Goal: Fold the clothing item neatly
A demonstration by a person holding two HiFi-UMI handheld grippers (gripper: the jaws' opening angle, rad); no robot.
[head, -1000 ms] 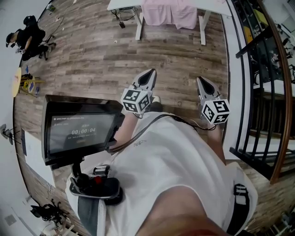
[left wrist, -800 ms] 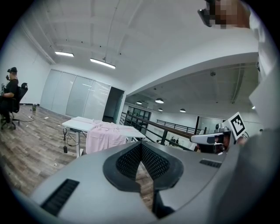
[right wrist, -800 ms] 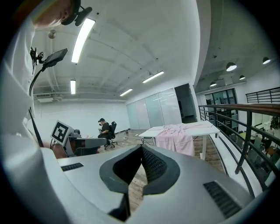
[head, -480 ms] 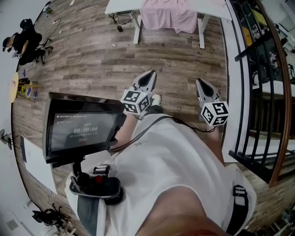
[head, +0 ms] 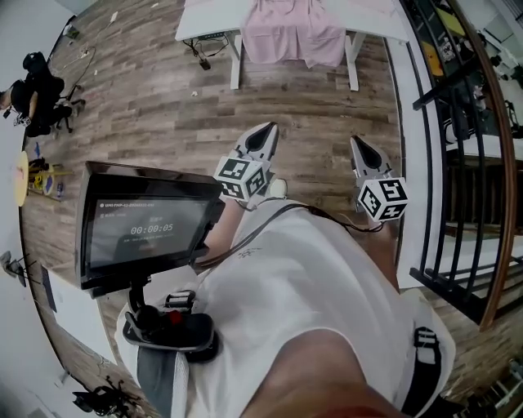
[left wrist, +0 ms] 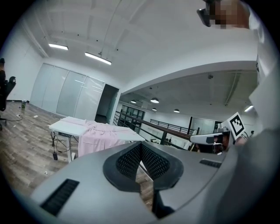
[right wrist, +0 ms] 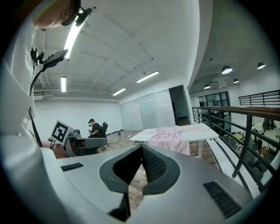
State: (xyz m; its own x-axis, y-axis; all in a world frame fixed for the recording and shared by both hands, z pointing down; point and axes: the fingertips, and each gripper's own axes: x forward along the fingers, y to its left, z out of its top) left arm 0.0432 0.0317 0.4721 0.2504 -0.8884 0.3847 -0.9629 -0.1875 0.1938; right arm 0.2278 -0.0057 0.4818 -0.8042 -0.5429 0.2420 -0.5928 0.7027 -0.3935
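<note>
Draping the front edge of a white table [head: 204, 15], the pink cloth garment [head: 292, 37] lies well ahead of both grippers. Left gripper [head: 268, 129] and right gripper [head: 356, 142] are clenched on nothing, side by side above the wooden plank floor [head: 155, 90]. Only the head view shows the black monitor [head: 147, 229]; only the gripper views show the ceiling strip lights [left wrist: 98, 57].

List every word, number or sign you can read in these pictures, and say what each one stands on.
"00:00:05": on the monitor screen, in the head view.
Small line of text along the top of that screen: too small to read.
Small print on the white shirt: too blurred to read.
Marker cubes: black-and-white square patterns only, no words.
</note>
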